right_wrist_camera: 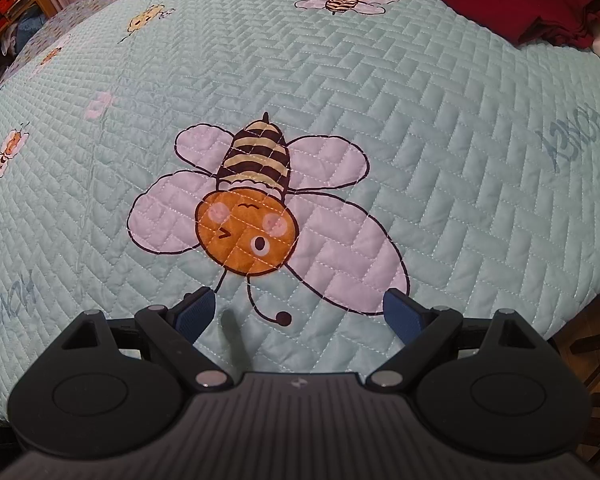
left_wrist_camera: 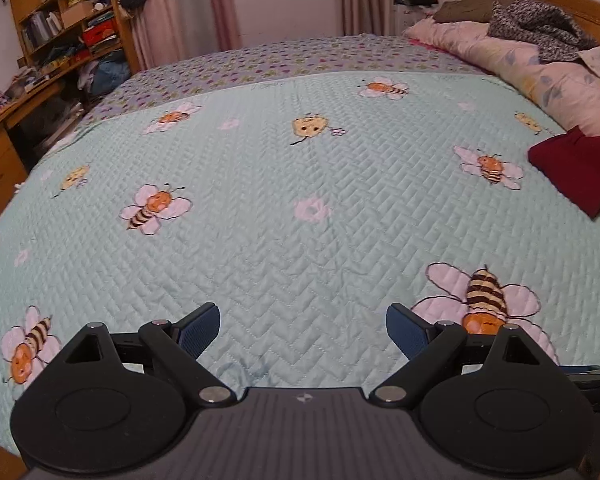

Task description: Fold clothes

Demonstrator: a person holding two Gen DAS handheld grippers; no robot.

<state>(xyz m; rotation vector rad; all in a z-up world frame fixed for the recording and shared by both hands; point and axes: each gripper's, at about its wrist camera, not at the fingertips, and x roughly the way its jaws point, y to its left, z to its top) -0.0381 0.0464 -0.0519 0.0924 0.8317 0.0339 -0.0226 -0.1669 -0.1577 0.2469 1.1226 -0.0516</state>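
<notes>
Item: dark red garment [right_wrist_camera: 512,4], already folded into a flat stack, lying at the far right of the bed [left_wrist_camera: 280,200] near the pillows. Left claw [left_wrist_camera: 303,332]: spread, empty, above bare quilt. Right claw [right_wrist_camera: 298,312]: spread, empty (over a printed bee). Step, as judged: between garments; the next move calls for fetching another piece, none being within reach.

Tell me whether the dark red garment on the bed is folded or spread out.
Folded. The dark red garment lies as a compact stack on the bee-print quilt, with layered edges showing at its near end.
</notes>
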